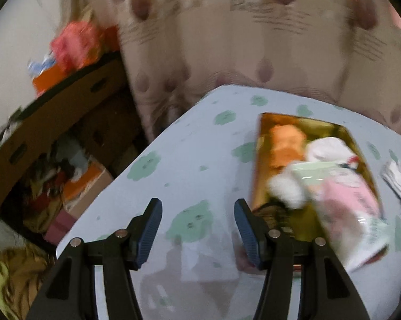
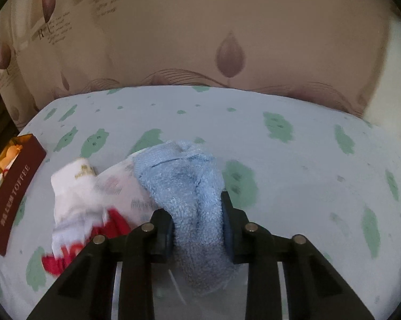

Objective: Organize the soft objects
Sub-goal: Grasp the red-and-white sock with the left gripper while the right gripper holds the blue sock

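My right gripper [image 2: 196, 220] is shut on a light blue terry cloth [image 2: 184, 186]; both pads press into its bunched middle. A white and red sock [image 2: 75, 202] lies to the left of the cloth, with a pale printed packet [image 2: 120, 184] partly under both. In the left wrist view my left gripper [image 1: 197, 212] stands open over the bare sheet with nothing between its fingers. Just right of it sits a gold-lined box [image 1: 264, 160] holding an orange soft toy [image 1: 285, 144], a white plush piece [image 1: 288, 189] and a pink and white packet [image 1: 352, 208].
The table [image 2: 280, 154] wears a pale blue sheet with green blotches. The box's dark red side [image 2: 16, 197] shows at the left edge of the right wrist view. A patterned curtain [image 1: 227, 53] hangs behind. Cardboard boxes [image 1: 67, 101] with clutter stand past the table's left edge.
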The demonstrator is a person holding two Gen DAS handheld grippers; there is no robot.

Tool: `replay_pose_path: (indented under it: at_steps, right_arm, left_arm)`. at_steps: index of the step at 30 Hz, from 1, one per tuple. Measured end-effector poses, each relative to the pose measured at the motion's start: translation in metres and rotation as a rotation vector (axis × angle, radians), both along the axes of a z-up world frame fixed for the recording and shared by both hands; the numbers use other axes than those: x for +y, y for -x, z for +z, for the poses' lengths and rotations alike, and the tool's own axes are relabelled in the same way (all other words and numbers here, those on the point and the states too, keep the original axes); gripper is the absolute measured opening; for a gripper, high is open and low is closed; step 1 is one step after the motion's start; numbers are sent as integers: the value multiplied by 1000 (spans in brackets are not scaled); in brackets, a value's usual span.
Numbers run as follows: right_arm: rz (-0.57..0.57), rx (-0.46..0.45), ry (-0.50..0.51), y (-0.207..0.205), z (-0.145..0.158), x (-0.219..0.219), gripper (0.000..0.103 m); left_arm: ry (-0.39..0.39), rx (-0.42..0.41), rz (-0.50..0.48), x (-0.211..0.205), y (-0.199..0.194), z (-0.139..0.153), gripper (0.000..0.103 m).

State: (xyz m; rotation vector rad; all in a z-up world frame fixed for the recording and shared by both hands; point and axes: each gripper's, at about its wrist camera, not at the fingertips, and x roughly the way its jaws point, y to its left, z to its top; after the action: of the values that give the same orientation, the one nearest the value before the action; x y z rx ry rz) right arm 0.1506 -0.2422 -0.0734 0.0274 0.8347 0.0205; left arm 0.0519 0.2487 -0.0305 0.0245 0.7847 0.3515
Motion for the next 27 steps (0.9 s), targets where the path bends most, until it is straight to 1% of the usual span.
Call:
replay_pose_path:
  at_steps: [1, 4, 5, 7, 9, 11, 13, 14, 16, 18, 19, 20, 22, 24, 26, 27]
  right_arm:
    - [-12, -5, 13, 7, 1, -3, 27]
    - [-48, -10, 47, 34, 2, -17, 27]
    - [-61, -14, 64, 43, 2, -22, 27]
    - [-80, -13, 87, 56, 2, -30, 27]
    - [-95, -14, 77, 69, 1, -39, 27]
    - [-107, -3, 58, 79, -1, -48, 27]
    - [-126, 11, 57, 88, -2, -57, 27]
    - [-135, 17, 62, 92, -3, -58, 27]
    - [-143, 10, 84, 98, -4, -58, 27]
    - [-143, 6, 85, 101, -5, -57, 27]
    - [-141, 8, 89, 100, -6, -57, 28]
    - [-136, 12, 88, 98, -7, -56, 28]
    - [-132, 25, 85, 97, -8, -56, 31]
    - [-127, 33, 77, 97, -10, -58, 36]
    - [-130, 42, 72, 95, -11, -58, 38]
    - [-130, 45, 69, 95, -12, -59, 38]
  left_arm:
    - [-9, -4, -27, -8, 0, 4, 58]
    - [-28, -31, -148, -44, 0, 22, 58]
    - [-27, -38, -184, -55, -1, 26, 59]
    - [-15, -51, -290, -84, -2, 34, 60]
    - [-8, -53, -362, -110, -5, 37, 61]
    - [17, -42, -435, -136, -10, 38, 61]
    - [40, -32, -507, -163, -14, 36, 61]
    - [47, -8, -571, -182, -18, 32, 61]
    - [40, 29, -635, -210, -21, 25, 61]
    - [49, 71, -737, -243, -22, 15, 61]
    - [50, 82, -767, -254, -21, 11, 61]
    - [56, 102, -819, -270, -22, 6, 61]
    - [63, 114, -880, -292, -23, 1, 61]
    - [79, 121, -929, -309, -24, -2, 61]
    - [102, 145, -987, -328, -27, -6, 61]
    - [98, 161, -1013, -340, -29, -11, 62]
